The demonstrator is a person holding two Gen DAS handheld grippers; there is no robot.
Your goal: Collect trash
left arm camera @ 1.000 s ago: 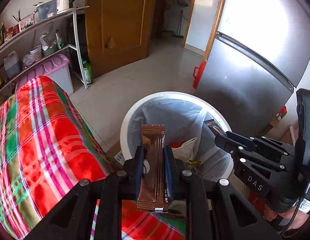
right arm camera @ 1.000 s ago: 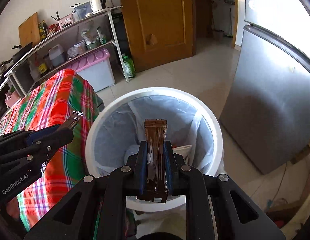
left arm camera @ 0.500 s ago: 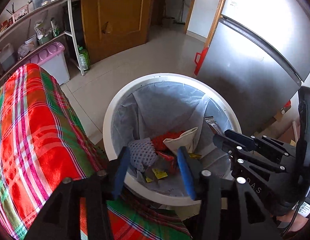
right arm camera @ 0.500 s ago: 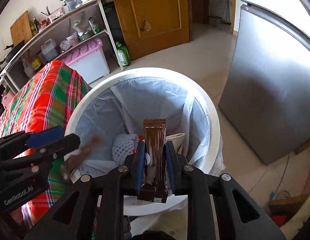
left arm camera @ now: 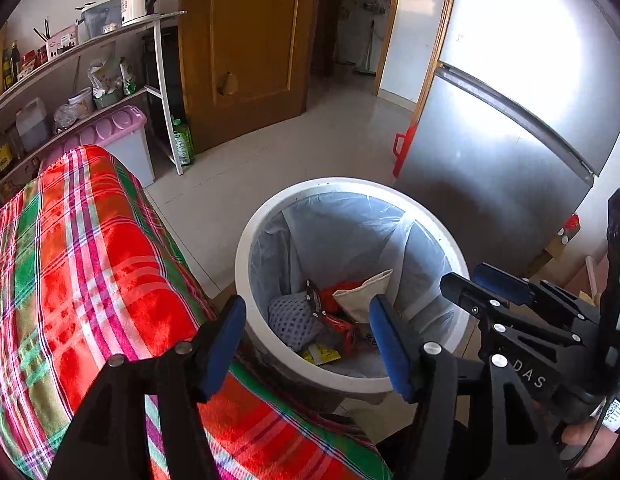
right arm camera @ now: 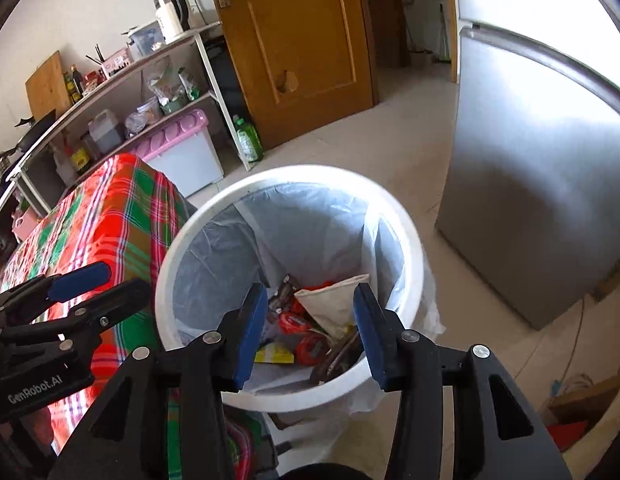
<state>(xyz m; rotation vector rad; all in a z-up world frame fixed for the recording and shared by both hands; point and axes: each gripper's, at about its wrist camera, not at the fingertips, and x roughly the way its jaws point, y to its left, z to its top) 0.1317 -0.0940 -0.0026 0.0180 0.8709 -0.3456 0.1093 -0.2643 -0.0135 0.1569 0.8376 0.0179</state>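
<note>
Left gripper (left arm camera: 306,340) and right gripper (right arm camera: 308,330) both spread wide, empty; glossy brown ribbed wrapper (right arm camera: 338,356) lies among crumpled trash inside round white plastic-lined bin (right arm camera: 410,240), beside plaid blanket (left arm camera: 90,260).

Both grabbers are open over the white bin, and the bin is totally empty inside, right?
Not quite. Both the left gripper and the right gripper are open over the white bin, but the bin is not empty: the right wrist view shows wrappers and a beige pouch lying inside.
</note>
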